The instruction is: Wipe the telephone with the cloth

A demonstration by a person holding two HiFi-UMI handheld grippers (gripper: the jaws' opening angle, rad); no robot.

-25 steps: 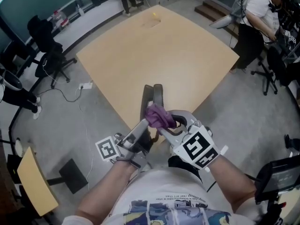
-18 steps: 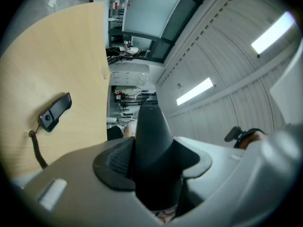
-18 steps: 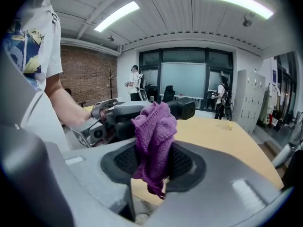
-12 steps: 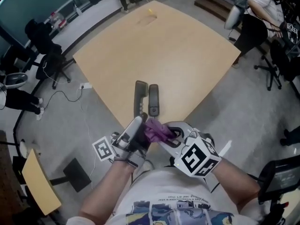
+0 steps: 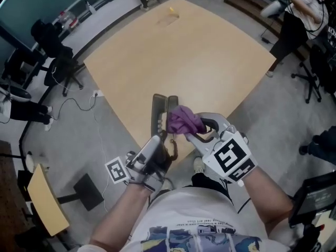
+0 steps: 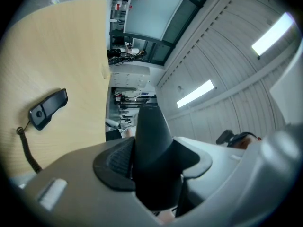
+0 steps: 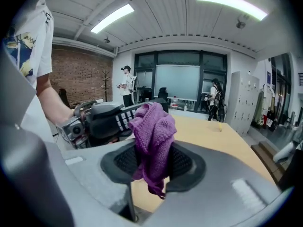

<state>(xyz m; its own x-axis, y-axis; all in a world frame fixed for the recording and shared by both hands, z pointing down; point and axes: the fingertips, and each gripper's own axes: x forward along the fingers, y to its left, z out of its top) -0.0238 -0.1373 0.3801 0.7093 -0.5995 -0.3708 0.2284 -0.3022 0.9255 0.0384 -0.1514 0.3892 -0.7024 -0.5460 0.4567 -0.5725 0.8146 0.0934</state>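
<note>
**A:** Where is the telephone right now?

**B:** The black telephone handset with a keypad (image 7: 106,122) is clamped between the jaws of the left gripper (image 6: 154,164). It is raised over the near corner of the light wooden tabletop (image 5: 184,51), with its tip pointing up and away from the person

**A:** Is that the whole telephone?

**B:** No. A second black telephone piece (image 6: 47,109) lies flat on the tabletop just beyond, and a coiled cord (image 5: 172,147) runs from it toward the near edge

**A:** And the cloth?

**B:** The purple knitted cloth (image 7: 152,136) is bunched up and pinched in the right gripper (image 7: 154,163), whose jaws are clenched on its middle. The cloth sticks up above the pads, and a tail hangs below them. It sits just to the right of the handset's keypad, but I cannot tell whether the two touch

**A:** What surrounds them?

**B:** The rest of the tabletop is bare wood, with grey floor (image 5: 273,119) on both sides. Black office chairs (image 5: 58,62) stand to the left, and a person in a white shirt (image 5: 299,4) is at the far right
</note>
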